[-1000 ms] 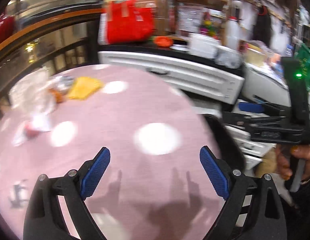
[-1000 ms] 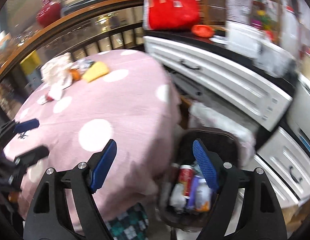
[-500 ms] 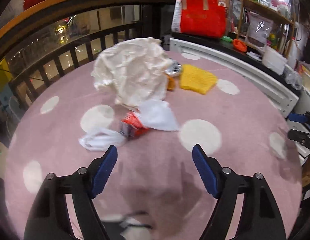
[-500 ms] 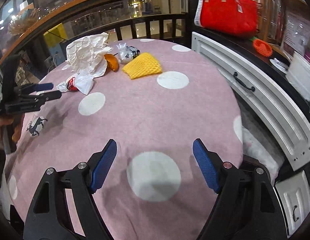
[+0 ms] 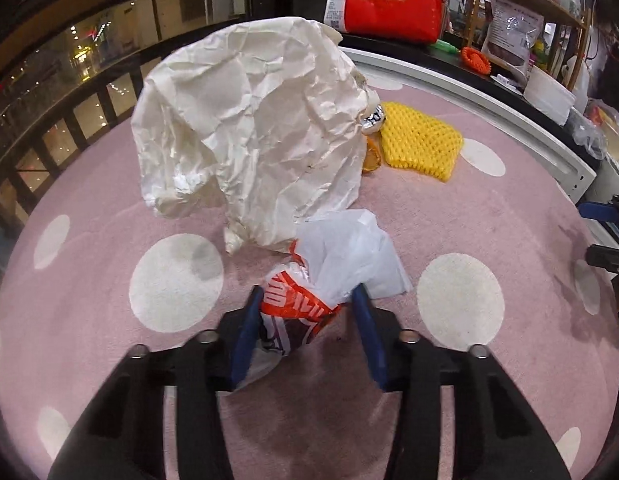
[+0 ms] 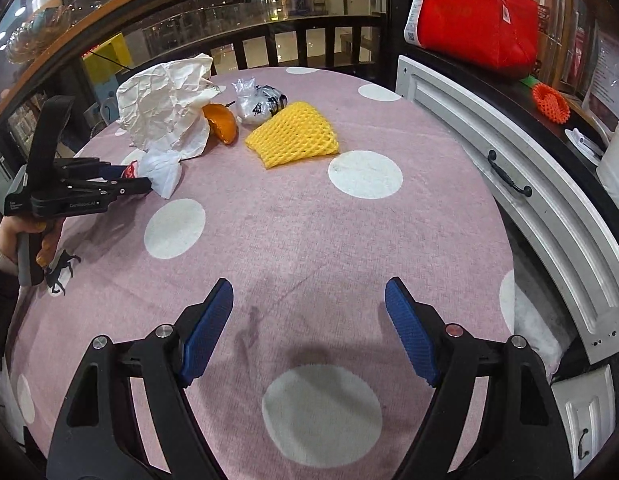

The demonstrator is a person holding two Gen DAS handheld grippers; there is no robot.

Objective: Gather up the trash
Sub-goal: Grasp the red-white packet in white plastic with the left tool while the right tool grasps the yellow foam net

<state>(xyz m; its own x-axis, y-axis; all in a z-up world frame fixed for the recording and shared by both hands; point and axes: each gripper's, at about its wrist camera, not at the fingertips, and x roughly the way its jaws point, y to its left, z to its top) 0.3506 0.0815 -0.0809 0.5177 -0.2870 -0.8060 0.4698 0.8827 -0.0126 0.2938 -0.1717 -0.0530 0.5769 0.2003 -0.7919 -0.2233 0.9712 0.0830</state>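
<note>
Left gripper (image 5: 305,312) clamped on the red-and-white plastic wrapper (image 5: 309,288), on the pink dotted tablecloth (image 5: 449,380) just in front of the crumpled white paper (image 5: 249,128). Yellow foam net (image 5: 419,144) lies right of the paper. Right gripper (image 6: 309,320) released, holding nothing, well apart from the paper.
</note>
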